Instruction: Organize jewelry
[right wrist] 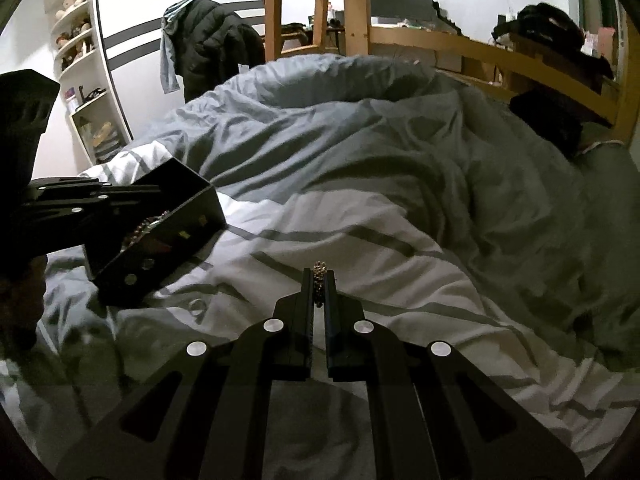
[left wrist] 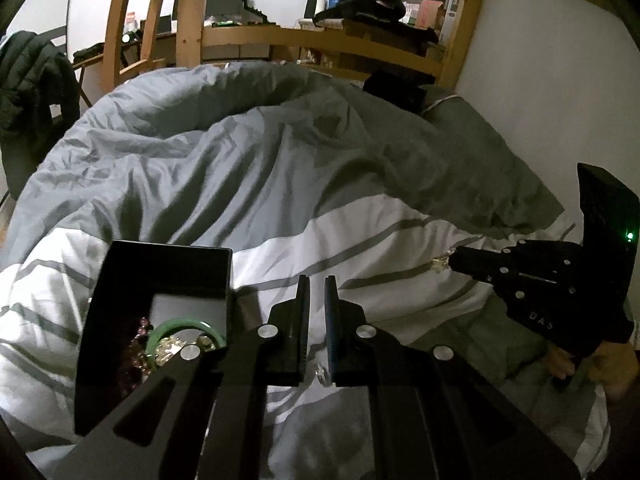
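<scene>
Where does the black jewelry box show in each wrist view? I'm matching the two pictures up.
Left wrist view: black jewelry box at lower left, open, partly behind the left gripper's linkage.
Right wrist view: the box at middle left, tilted on the duvet.
Shared landmark: the wooden bed frame beyond the grey-and-white duvet.

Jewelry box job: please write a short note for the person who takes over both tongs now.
Left tongs: shut on a small silver ring, held deep between the fingers.
Right tongs: shut on a small beaded gold piece at the tips.
The black jewelry box lies open on the duvet, beside the left tongs.
Done: a green bangle and beads are in the box.
Left: put both held pieces in.
</scene>
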The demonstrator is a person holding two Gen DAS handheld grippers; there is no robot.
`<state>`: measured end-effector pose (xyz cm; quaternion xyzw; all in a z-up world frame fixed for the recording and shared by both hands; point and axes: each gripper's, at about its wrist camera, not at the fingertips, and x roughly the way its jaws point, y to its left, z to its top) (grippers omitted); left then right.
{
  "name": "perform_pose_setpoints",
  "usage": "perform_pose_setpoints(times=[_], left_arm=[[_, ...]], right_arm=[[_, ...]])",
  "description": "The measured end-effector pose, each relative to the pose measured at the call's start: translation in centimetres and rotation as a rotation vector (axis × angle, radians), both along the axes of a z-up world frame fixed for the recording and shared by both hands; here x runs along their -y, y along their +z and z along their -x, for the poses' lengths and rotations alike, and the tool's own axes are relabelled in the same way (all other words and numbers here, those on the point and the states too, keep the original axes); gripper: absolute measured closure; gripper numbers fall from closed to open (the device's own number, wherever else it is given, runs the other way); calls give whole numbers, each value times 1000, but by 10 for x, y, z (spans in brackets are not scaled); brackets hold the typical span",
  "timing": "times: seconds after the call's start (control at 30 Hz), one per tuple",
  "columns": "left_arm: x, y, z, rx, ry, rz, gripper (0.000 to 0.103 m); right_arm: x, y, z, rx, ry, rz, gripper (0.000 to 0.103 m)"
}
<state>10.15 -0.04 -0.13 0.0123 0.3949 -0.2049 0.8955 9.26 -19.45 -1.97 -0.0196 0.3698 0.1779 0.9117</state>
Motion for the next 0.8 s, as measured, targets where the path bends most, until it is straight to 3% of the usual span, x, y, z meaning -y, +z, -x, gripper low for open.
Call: perform_pose_setpoints(times=[0.1,0.27,0.3,0.33,0.37,0.57,0.73,0.8], left_arm=[[-1,-8,5,-57,-49,5,96],[26,-55,7,-175,-127,-162,93],[31,-62,7,-194,-136,-182,83],[35,-69,5,-206,-135,-205,66],[36,-73,4,-207,-126,-222,62],[49,-99,-6,-250,-138,-270,62],[46,-105,-10,-275,-126,-252,94],[43,-103,-10,-281,-123,-235,94]], right_arm=[[-1,0,5,-5,-9,-2,98],[-6,-9,10,-23,-9,16,98],[-7,-11,11,-25,-6,24,98],[-7,-12,11,-26,-4,27,98],[-7,-12,11,-27,-2,25,98],[-3,-13,11,-23,1,4,98],[-2,-11,12,-14,7,-3,98],[-3,-11,12,-9,9,-4,98]])
